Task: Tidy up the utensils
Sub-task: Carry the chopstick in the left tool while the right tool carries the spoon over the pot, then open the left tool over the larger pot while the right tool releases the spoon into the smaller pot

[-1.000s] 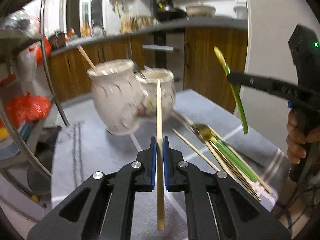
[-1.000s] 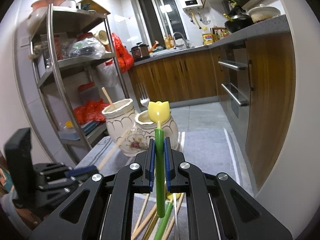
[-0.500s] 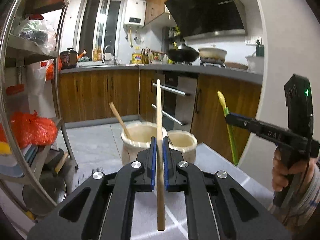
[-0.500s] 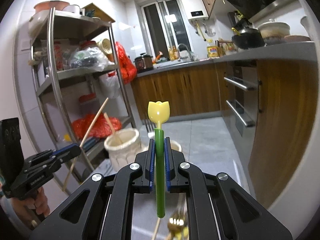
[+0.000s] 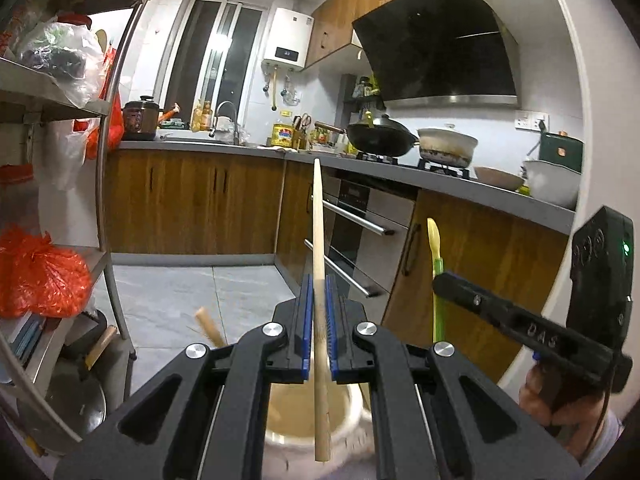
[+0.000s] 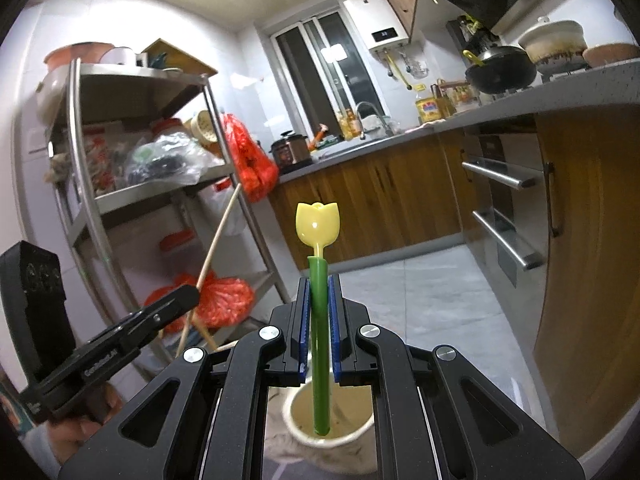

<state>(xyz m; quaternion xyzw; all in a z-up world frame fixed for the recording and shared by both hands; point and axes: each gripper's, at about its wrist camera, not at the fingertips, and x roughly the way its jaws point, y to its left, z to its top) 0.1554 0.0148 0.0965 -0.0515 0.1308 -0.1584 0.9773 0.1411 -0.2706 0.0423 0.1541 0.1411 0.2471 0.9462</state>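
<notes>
Left tongs: clamped on wooden chopstick, above a cream jar. Right tongs: clamped on green tulip-topped spoon, above another cream jar.

Ceiling-lit kitchen, fisheye-bent edges, dark corners, blur low down

The chopstick looks like pale, matt wood. The tulip spoon is smooth, glossy plastic. Each gripper is matt black plastic with ribbed blue pads. The jar is glazed cream ceramic.
</notes>
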